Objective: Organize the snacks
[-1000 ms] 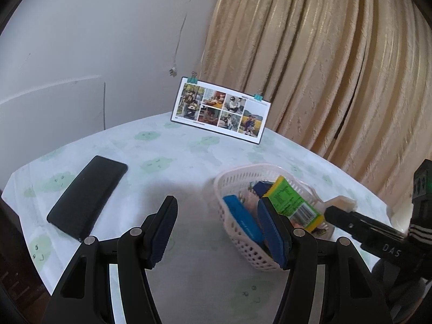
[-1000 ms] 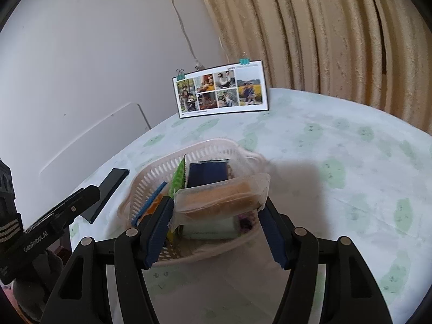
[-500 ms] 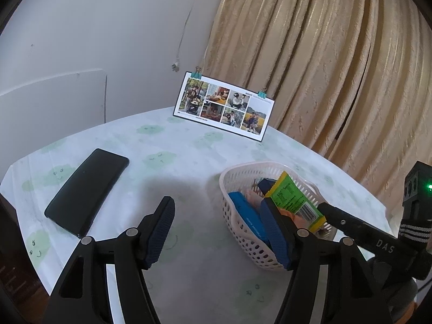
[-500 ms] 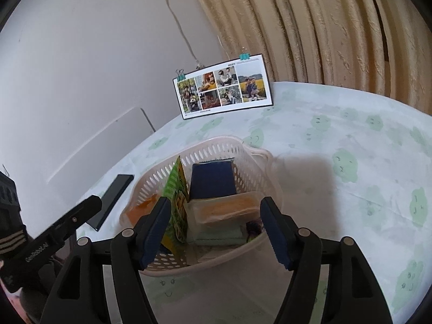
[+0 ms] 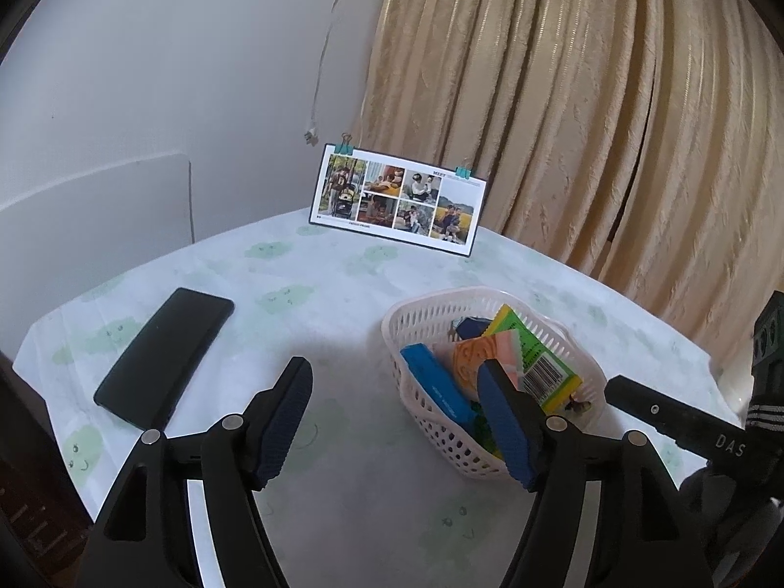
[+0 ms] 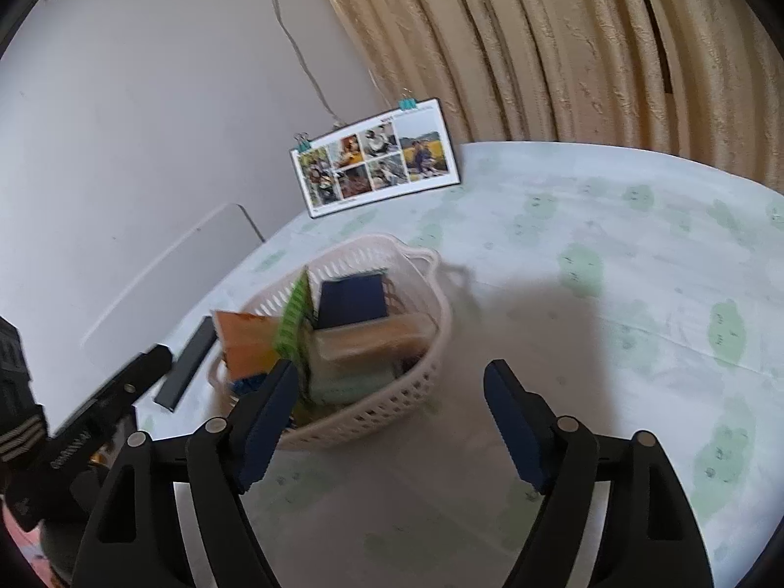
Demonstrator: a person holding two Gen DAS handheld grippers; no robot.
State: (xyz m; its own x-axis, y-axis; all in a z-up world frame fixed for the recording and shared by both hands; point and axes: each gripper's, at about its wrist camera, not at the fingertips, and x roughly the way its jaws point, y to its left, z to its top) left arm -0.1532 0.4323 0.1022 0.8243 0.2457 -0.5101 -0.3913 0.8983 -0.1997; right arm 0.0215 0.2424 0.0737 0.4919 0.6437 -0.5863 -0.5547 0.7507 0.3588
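both the left gripper (image 5: 392, 416) and right gripper (image 6: 387, 421) hang spread and empty, so a careless sweep near the crammed basket (image 6: 392, 406) could dislodge the upright green packet (image 6: 291, 318).

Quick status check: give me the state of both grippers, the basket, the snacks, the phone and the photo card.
Left gripper: open, empty.
Right gripper: open, empty.
Basket: upright on the table, holding snacks.
Snacks: inside the basket, some standing on edge.
Phone: flat on the tablecloth, screen dark.
Photo card: standing upright, clipped at the top.
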